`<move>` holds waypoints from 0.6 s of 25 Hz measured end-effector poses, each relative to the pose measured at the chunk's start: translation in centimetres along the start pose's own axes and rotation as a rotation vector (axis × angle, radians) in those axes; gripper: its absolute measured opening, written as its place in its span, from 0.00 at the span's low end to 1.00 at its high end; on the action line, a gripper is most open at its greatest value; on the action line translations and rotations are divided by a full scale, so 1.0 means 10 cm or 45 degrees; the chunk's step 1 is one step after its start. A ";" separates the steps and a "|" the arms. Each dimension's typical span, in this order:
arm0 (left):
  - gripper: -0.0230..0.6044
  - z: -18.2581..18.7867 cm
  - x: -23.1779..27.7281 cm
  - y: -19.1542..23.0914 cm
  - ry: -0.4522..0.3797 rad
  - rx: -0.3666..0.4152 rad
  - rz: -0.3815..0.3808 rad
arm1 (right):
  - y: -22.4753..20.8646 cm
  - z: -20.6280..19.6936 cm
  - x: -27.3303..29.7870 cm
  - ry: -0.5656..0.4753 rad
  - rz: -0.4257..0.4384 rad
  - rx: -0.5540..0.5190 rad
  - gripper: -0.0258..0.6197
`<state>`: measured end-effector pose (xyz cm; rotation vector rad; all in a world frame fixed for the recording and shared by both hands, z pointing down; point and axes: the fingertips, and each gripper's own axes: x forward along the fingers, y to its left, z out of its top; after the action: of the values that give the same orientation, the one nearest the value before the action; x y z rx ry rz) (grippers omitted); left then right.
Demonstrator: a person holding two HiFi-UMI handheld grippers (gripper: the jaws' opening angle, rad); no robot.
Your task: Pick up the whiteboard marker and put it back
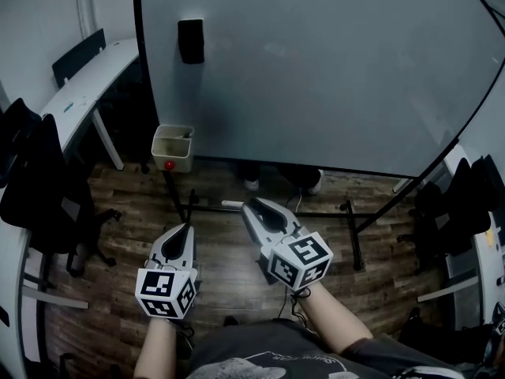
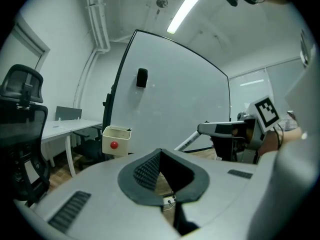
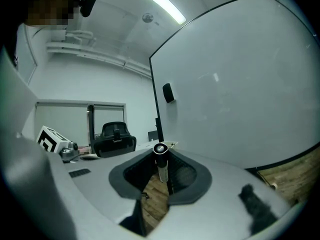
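Note:
My right gripper [image 1: 251, 205] is shut on the whiteboard marker [image 1: 233, 204], whose white end sticks out past the jaw tips toward the foot of the whiteboard [image 1: 331, 69]. In the right gripper view the marker [image 3: 161, 160] stands clamped between the pads, dark cap end toward the camera. The left gripper view shows that gripper [image 2: 201, 129] with the marker [image 2: 189, 140] slanting down from it. My left gripper [image 1: 187, 227] hangs lower left, jaws closed with nothing between them. A cream holder box [image 1: 173, 147] with a red knob hangs at the board's lower left corner.
A black eraser [image 1: 191, 40] sticks to the board near its top left. The board's stand legs [image 1: 355, 235] cross the wooden floor. A white desk [image 1: 87, 85] and black office chairs [image 1: 39, 180] stand at the left; more dark chairs [image 1: 458, 208] at the right.

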<state>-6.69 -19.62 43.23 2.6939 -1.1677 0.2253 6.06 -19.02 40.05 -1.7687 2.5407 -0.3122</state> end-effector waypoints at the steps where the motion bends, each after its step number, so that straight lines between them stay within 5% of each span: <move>1: 0.06 0.00 0.01 -0.03 0.001 -0.004 0.008 | -0.02 -0.01 -0.02 0.006 0.009 0.000 0.18; 15: 0.06 0.02 -0.14 -0.44 -0.025 -0.043 0.148 | -0.12 -0.05 -0.42 0.039 0.136 0.022 0.18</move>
<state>-4.38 -15.73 42.21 2.6078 -1.3231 0.1947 8.58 -15.39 40.40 -1.6270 2.6332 -0.3594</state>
